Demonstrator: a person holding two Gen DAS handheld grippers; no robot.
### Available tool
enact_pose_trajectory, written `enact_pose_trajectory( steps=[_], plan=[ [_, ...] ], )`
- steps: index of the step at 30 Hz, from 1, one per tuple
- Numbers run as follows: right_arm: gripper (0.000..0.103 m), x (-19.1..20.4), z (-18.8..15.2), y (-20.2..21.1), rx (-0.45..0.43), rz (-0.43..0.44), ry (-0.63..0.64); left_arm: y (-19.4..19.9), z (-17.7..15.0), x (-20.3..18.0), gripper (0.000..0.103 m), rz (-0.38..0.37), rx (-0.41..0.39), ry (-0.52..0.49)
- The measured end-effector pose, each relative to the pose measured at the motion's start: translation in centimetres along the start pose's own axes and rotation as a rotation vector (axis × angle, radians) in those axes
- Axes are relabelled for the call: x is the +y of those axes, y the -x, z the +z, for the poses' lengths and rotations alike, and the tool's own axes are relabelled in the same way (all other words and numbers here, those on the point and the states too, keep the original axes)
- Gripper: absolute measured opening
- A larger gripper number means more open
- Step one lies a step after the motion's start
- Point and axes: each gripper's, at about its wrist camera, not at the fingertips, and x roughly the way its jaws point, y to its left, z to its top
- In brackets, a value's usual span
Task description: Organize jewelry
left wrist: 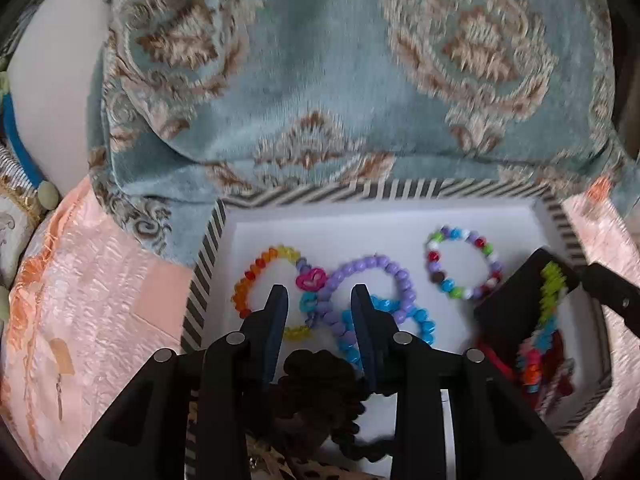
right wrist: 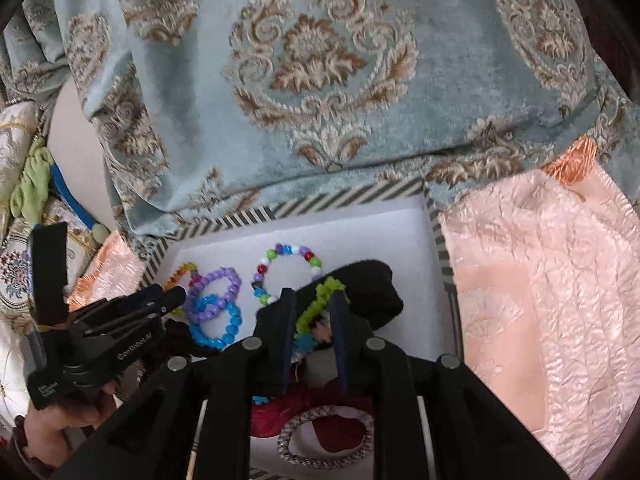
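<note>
A white tray with a striped rim (left wrist: 360, 192) holds several bead bracelets: an orange-yellow one (left wrist: 260, 264), a purple one (left wrist: 372, 264), a blue one (left wrist: 420, 320) and a multicolour one (left wrist: 464, 264). My left gripper (left wrist: 320, 304) hovers over them with its jaws apart and nothing pinched; a dark scrunchie (left wrist: 320, 376) lies below it. My right gripper (right wrist: 313, 304) is over the tray's right side, jaws slightly apart. A green-topped bead strand (right wrist: 320, 304) runs loosely between them, in front of a black fuzzy piece (right wrist: 368, 284). A red item and a grey woven ring (right wrist: 324, 436) lie beneath.
A blue-grey damask cushion (left wrist: 320, 80) rises right behind the tray. Pink quilted bedding (right wrist: 540, 300) lies on both sides of the tray. A blue band (left wrist: 16, 140) and patterned fabrics sit at the far left. A hand (right wrist: 60, 412) holds the left gripper.
</note>
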Motion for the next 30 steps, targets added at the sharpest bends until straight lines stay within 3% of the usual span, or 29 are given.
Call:
enact_pose_trajectory(
  steps=[4, 8, 11, 13, 14, 18, 20, 25, 30],
  plan=[
    [0.021, 0.0, -0.8, 1.9, -0.019, -0.015, 0.015, 3.3, -0.2, 0.0, 0.030, 0.002, -0.078, 0.023],
    [0.021, 0.5, -2.6, 4.3, 0.001, -0.056, 0.046, 8.0, -1.8, 0.4, 0.061, 0.003, -0.176, 0.019],
    [0.024, 1.4, -4.0, 6.0, 0.018, -0.070, 0.089, 10.3, -4.5, 0.3, 0.072, 0.012, -0.150, -0.001],
    [0.050, 1.9, -5.6, 7.2, 0.019, -0.087, 0.090, 11.0, -6.5, 0.0, 0.073, 0.024, -0.120, -0.025],
    [0.053, 2.0, -6.9, 8.0, 0.022, -0.095, 0.073, 11.4, -7.6, -0.1, 0.073, 0.027, -0.109, -0.039],
    [0.054, 2.6, -10.0, 9.4, 0.059, -0.043, 0.047, 12.8, -10.9, -0.5, 0.073, 0.040, -0.104, -0.063],
    [0.054, 3.4, -11.2, 9.9, 0.074, -0.037, 0.093, 13.5, -11.7, -0.6, 0.073, 0.063, -0.120, -0.069],
    [0.054, 4.7, -12.6, 10.3, 0.081, -0.088, 0.212, 13.6, -12.3, -0.4, 0.073, 0.066, -0.119, -0.045],
    [0.054, 4.4, -13.4, 9.9, 0.080, -0.123, 0.211, 13.3, -12.6, -1.3, 0.073, 0.083, -0.130, -0.071]
  ],
)
